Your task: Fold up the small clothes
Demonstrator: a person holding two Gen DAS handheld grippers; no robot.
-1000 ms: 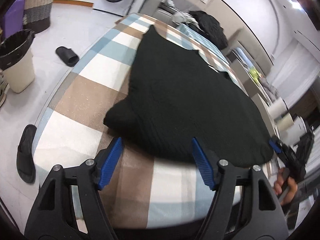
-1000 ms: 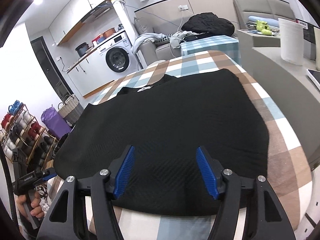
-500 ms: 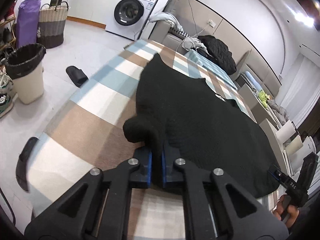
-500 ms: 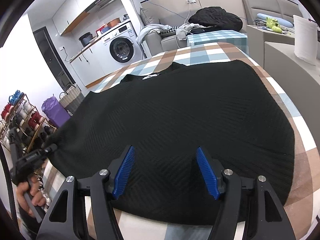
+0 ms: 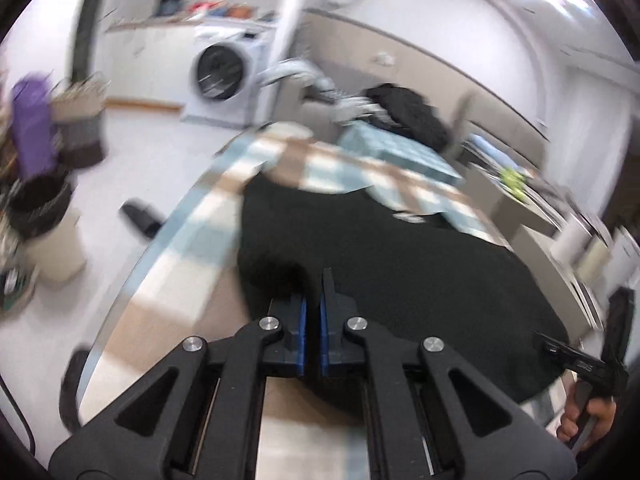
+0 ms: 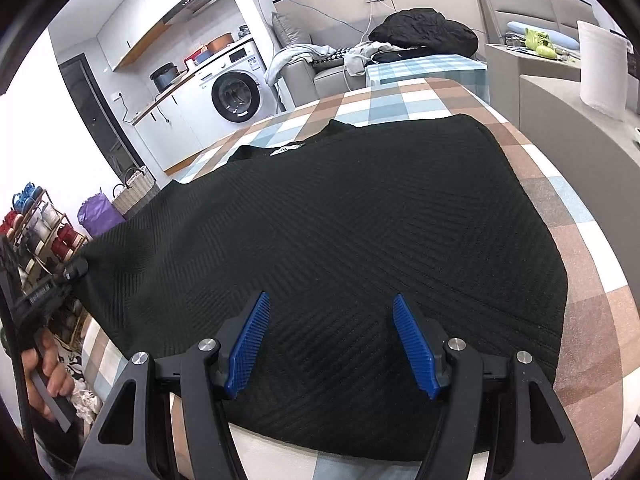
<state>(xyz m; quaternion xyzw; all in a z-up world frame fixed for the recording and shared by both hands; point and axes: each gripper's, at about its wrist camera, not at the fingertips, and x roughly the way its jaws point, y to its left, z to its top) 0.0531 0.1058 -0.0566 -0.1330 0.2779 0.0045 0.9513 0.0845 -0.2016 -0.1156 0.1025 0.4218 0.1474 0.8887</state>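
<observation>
Though flat, black ribbed garment (image 6: 340, 220)

Checked tablecloth (image 6: 576, 240), brown/blue/white. Washing machine (image 6: 236, 96) at back wall, pot (image 6: 163, 76) on counter beside it. Grey sofa (image 6: 320, 68) w/ black jacket (image 6: 424, 32) heaped on it. Wicker basket (image 6: 134, 188) nr purple bag (image 6: 98, 216); shoe rack (image 6: 36, 228) far left. Bin (image 5: 44, 224) & slipper (image 5: 140, 218) on floor.

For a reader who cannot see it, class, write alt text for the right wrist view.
Open blue-padded right gripper hovers over the near hem of a black ribbed knit garment spread on a checked tablecloth. At far left, the left gripper pinches the garment's corner.
</observation>
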